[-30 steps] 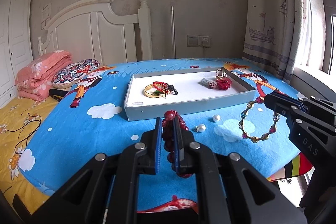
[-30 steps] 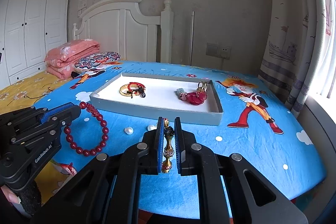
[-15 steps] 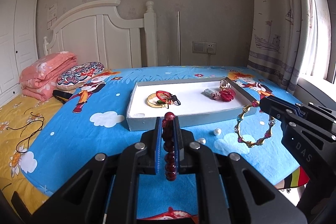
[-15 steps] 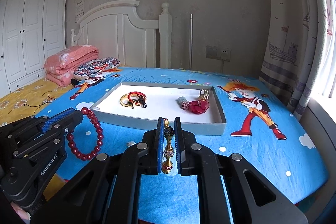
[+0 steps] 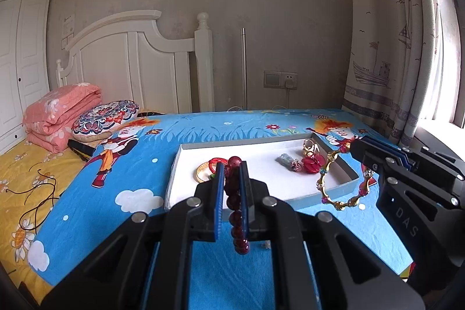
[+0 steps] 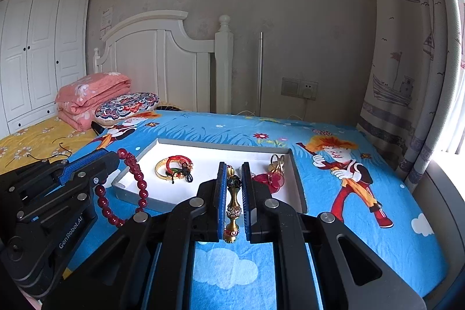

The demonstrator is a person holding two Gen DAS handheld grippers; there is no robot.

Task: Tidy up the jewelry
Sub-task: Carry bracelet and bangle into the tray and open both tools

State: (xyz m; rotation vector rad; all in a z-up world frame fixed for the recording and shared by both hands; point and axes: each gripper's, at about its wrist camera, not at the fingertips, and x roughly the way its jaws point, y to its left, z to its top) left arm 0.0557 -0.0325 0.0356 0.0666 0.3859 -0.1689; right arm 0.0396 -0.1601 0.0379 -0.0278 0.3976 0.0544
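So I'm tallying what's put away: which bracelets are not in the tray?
The red bead bracelet in the left gripper and the gold one in the right gripper.

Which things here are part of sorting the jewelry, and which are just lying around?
Job: red bead bracelet in left gripper; gold jeweled bracelet in right gripper; tray holding other jewelry.

Lying about: pink folded quilt, patterned cushion, curtain.
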